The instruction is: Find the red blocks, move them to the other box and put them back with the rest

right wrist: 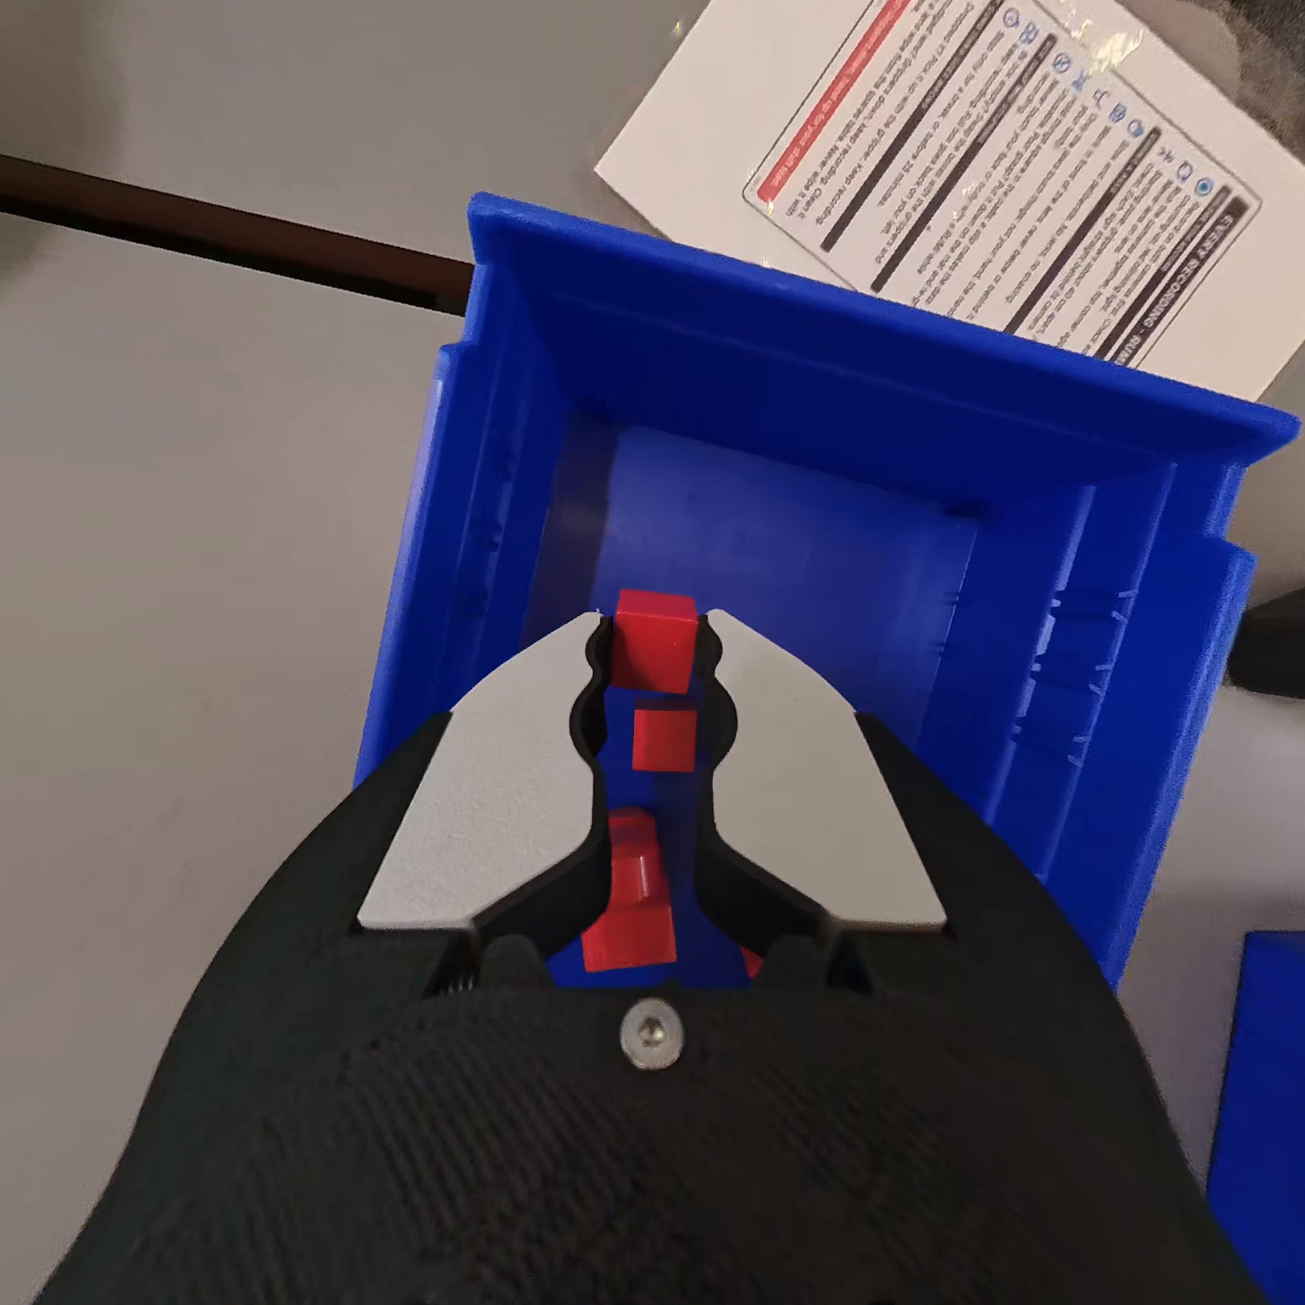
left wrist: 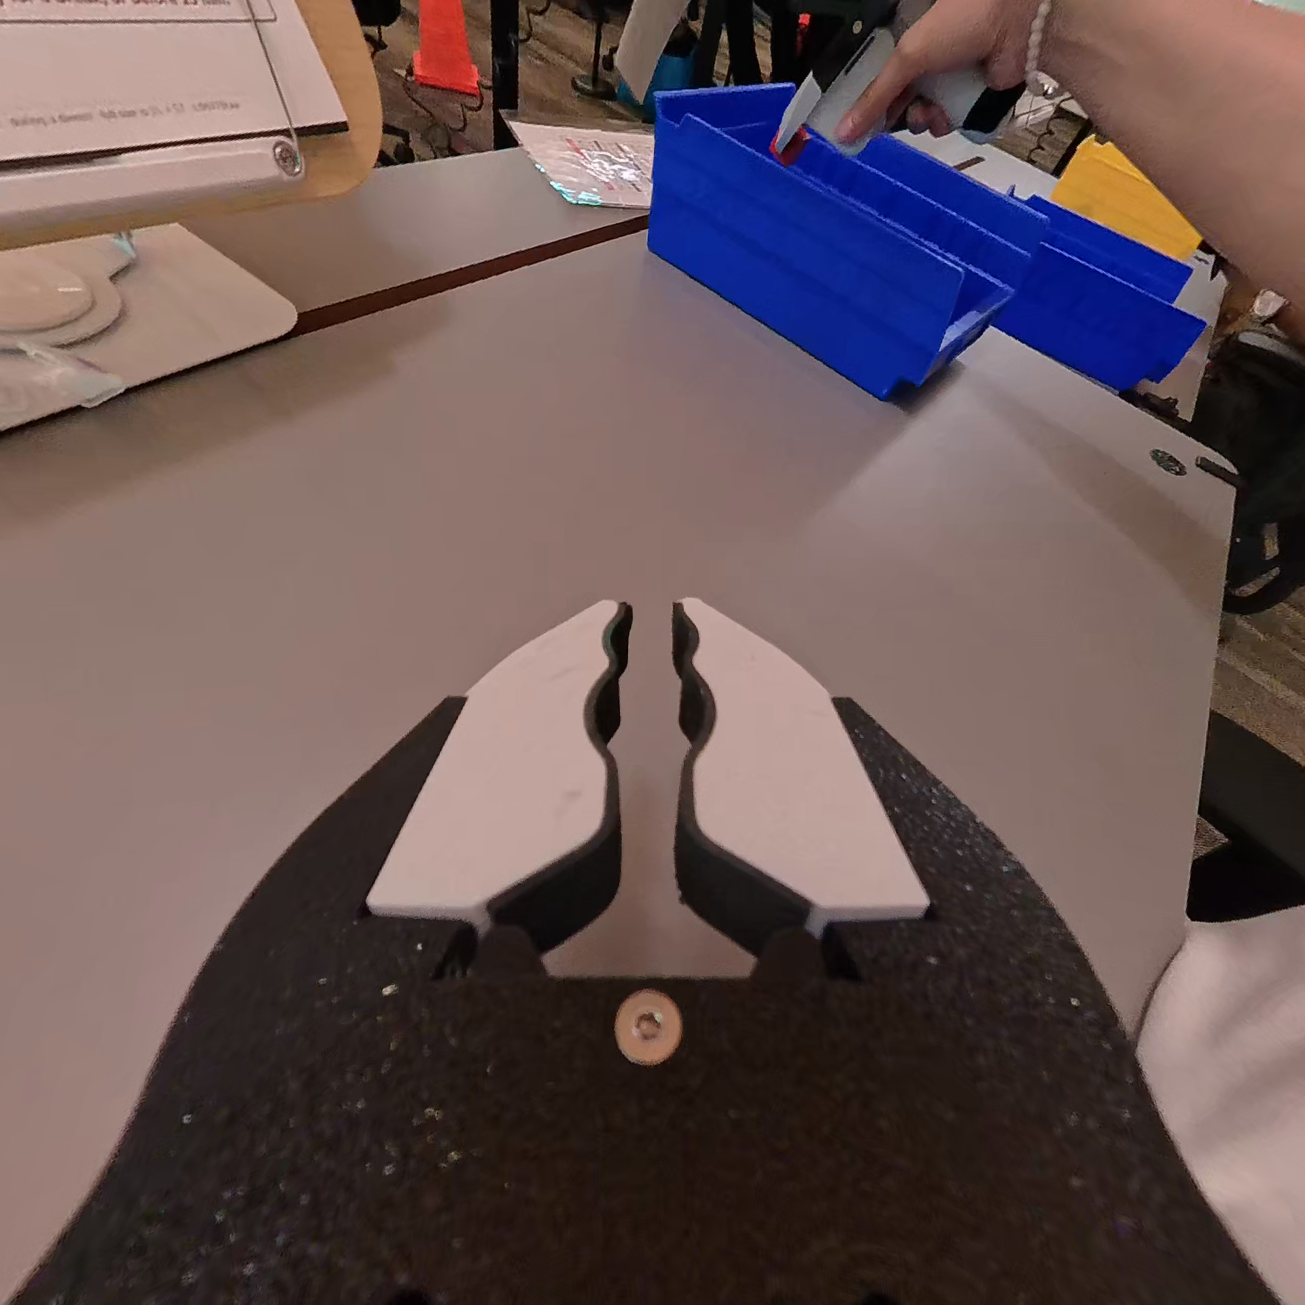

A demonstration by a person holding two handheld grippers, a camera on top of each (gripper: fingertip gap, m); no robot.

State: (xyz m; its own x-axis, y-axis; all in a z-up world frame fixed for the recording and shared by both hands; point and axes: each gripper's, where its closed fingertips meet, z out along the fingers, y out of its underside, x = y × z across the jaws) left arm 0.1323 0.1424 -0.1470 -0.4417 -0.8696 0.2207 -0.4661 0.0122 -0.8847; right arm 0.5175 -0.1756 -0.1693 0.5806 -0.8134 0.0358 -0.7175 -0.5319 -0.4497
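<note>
My right gripper (right wrist: 653, 621) is shut on a red block (right wrist: 653, 646), pinched at its fingertips above the inside of a blue box (right wrist: 812, 367). Other red blocks (right wrist: 664, 738) lie on the box floor below, between the fingers. The left wrist view shows this gripper (left wrist: 794, 141) far off with the red block (left wrist: 785, 147) over the near blue box (left wrist: 812, 268). My left gripper (left wrist: 651, 607) hovers over the bare grey table (left wrist: 494, 459), its jaws a little apart with nothing between them.
A second blue box (left wrist: 1101, 311) and a yellow one (left wrist: 1123, 194) stand behind the first. A printed sheet (right wrist: 988, 155) lies beyond the box. A white stand with a sign (left wrist: 141, 141) sits at the far left. The table edge runs on the right.
</note>
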